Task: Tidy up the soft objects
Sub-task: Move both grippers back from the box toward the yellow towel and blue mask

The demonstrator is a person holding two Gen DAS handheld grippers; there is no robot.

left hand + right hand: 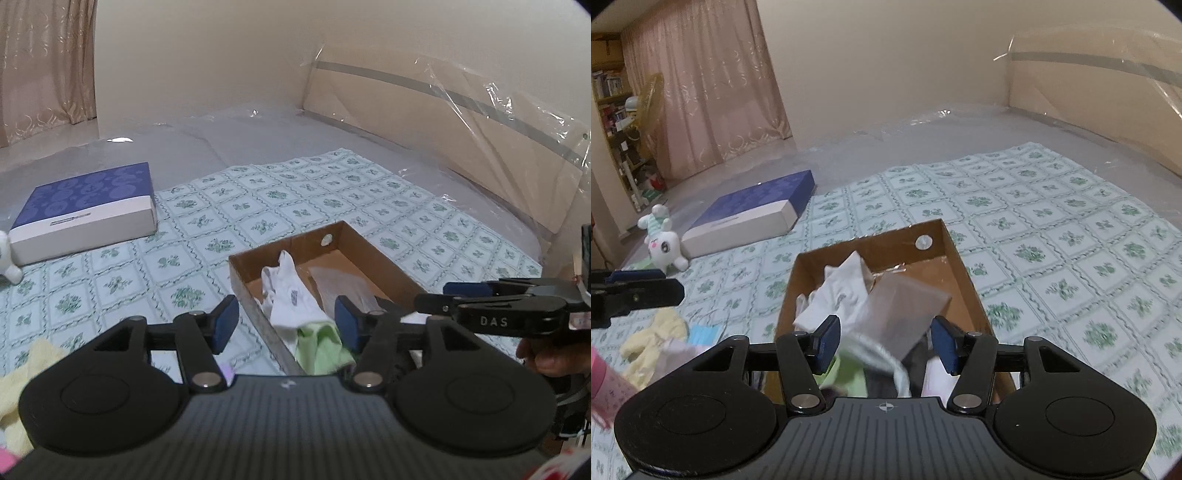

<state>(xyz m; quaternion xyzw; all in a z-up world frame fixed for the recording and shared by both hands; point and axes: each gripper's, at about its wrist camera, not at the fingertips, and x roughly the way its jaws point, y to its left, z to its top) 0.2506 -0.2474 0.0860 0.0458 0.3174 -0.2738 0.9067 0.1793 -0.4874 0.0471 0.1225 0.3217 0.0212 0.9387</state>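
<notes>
An open cardboard box point(288, 243) sits on the patterned bedsheet. Inside lie a white sock point(291, 295), a green cloth point(321, 347) and a pale translucent bag point(340, 284). My left gripper point(286, 325) is open over the box's near left corner, with nothing pressed between its pads. My right gripper point(886, 343) is open above the near end of the box point(871, 240). The white sock point(842, 295), the bag point(905, 306) and the green cloth point(849, 380) lie loose below it. Each gripper also shows in the other's view: the right gripper point(439, 295) and the left gripper point(665, 284).
A blue and white flat box point(753, 210) lies at the far left of the sheet, with a white plush toy point(665, 247) beside it. A yellow cloth point(665, 332) and a pink item point(605, 384) lie near left. A plastic-wrapped headboard point(461, 147) stands on the right.
</notes>
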